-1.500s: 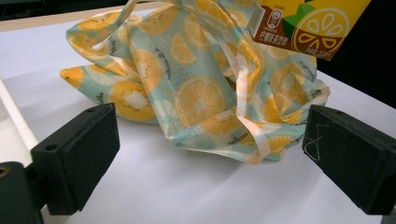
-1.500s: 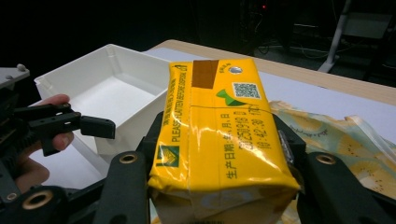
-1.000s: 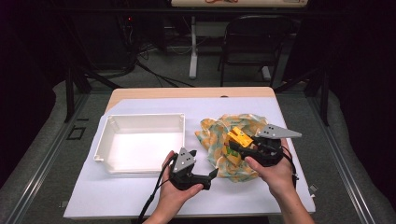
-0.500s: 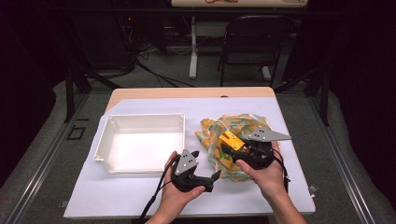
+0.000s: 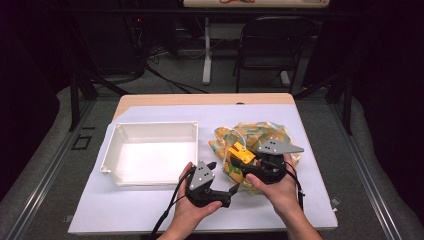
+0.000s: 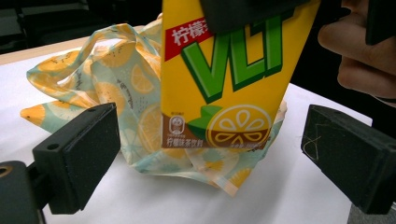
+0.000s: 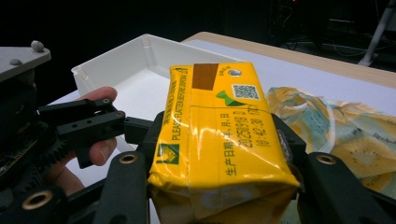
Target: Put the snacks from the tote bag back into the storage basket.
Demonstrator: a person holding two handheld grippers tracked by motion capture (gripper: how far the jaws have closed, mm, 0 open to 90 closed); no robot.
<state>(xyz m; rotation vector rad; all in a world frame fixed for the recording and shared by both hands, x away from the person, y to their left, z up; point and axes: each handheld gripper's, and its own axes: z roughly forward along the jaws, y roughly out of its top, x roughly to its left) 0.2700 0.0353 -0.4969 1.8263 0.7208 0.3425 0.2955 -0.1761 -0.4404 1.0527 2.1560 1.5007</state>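
The counter [image 5: 150, 220] carries a white cover over all but a wooden strip along its far edge.

The white tray [image 5: 150, 159] lies left of centre, nearer the left edge, open side up. No writing is legible on it.

The fabric bag [image 5: 260, 135] lies crumpled right of centre, toward the right edge. It is printed with orange and lemon slices on a pale green ground; its handles loop loose at the far side.

The left tool [image 5: 222, 177] sits near the front edge, just in front of the tray's near right corner. Its jaws stand wide apart with nothing between the pads: released.

The right tool [image 5: 239, 161] hovers over the near left part of the bag. Its jaws are clenched on the drink carton [image 5: 240, 153], one pad on each broad side.

The carton is yellow and held clear of the counter, above the bag's near left edge. Legible markings:
- "VLT" in large green letters, with a lemon-slice emblem on a brown band below.
- "柠檬" in white on a red patch.
- "PLEASE FLATTEN BEFORE DISPOSAL" along one edge.
- A QR code and a printed date line on the top face; the digits are not reliably readable.
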